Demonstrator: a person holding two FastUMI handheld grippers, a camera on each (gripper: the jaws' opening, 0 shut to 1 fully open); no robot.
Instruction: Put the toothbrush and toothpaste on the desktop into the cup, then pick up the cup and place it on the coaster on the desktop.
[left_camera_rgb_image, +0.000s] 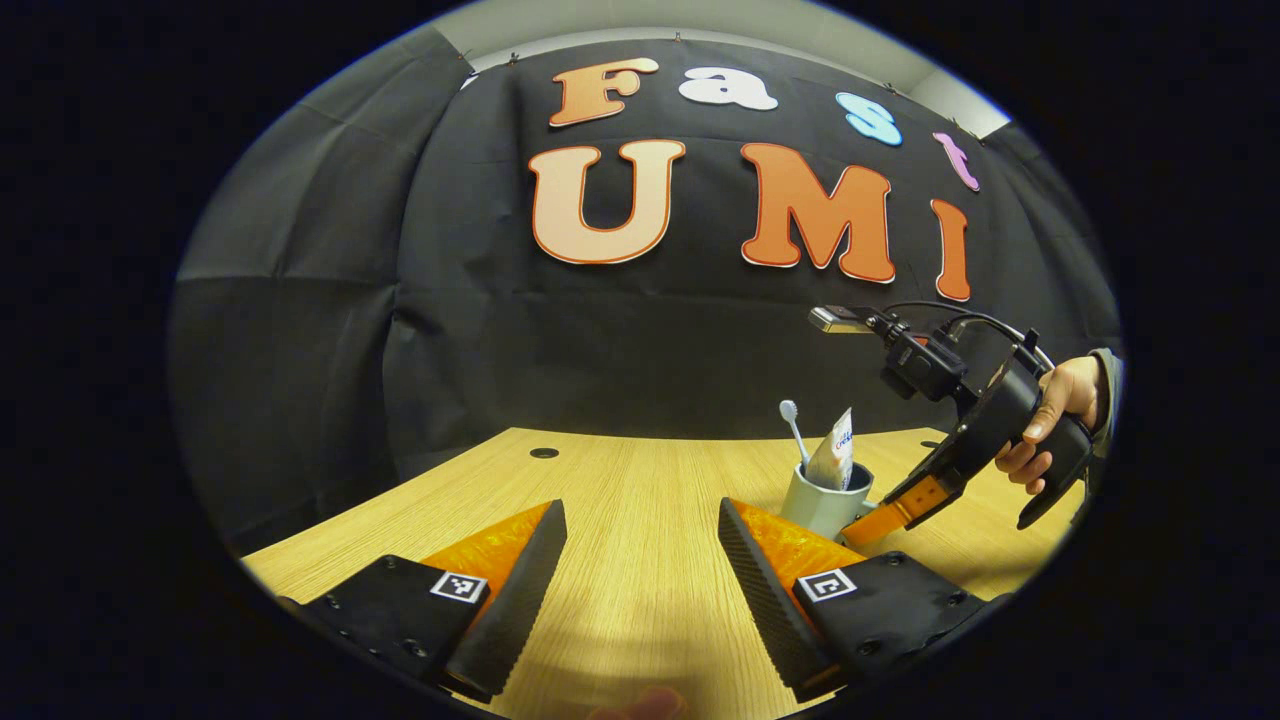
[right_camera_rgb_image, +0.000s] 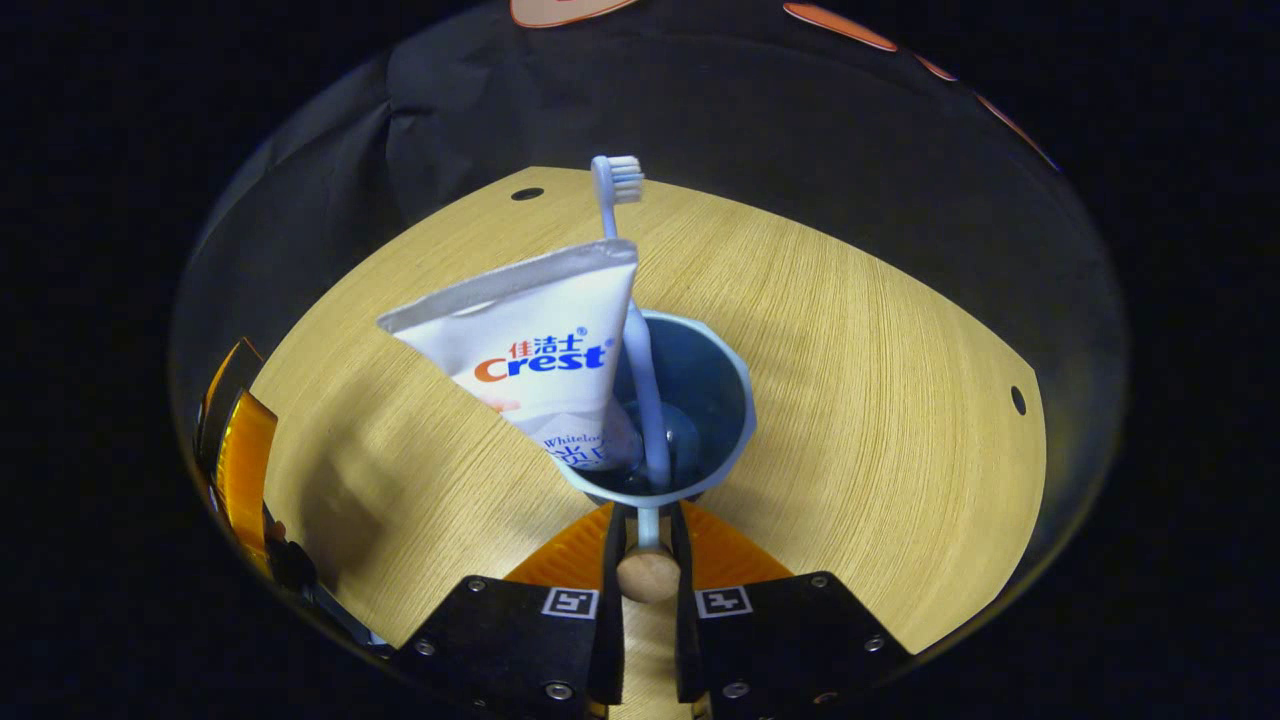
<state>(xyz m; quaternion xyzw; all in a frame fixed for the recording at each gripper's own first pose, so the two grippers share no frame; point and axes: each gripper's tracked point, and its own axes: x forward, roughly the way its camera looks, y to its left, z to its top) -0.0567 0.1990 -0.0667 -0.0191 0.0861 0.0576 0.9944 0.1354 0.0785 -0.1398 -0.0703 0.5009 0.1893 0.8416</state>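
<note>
On the pale wood-grain desk (right_camera_rgb_image: 850, 380) stands the grey-blue faceted cup (right_camera_rgb_image: 725, 400), upright, with the white long-handled toothbrush (right_camera_rgb_image: 632, 300) and the white flat-ended toothpaste tube (right_camera_rgb_image: 530, 340) already inside it, both leaning out over the rim on the side away from the handle. At the near side of the cup, a short handle ending in a round wooden knob (right_camera_rgb_image: 648, 572) projects straight toward the right tool (right_camera_rgb_image: 648, 560); the right gripper view shows that tool's two fingers closed in on the handle from either side, the knob sitting just behind them. Judgement: the loading step is complete and the cup is gripped for lifting, though actual pressure on the handle cannot be confirmed beyond the narrow gap seen. In the left gripper view the same cup (left_camera_rgb_image: 822, 500) lies ahead and to the right of the left tool (left_camera_rgb_image: 640, 560), whose fingers stand wide apart, holding nothing, low over bare desk. The right tool (left_camera_rgb_image: 880, 520) reaches the cup from the far right, held by a person's hand (left_camera_rgb_image: 1050, 420). The right tool is plainly the nearer. No coaster can be made out, so the direction of carry cannot be stated. Risk noted: the tall leaning contents may tip the cup if it is lifted off level.
</note>
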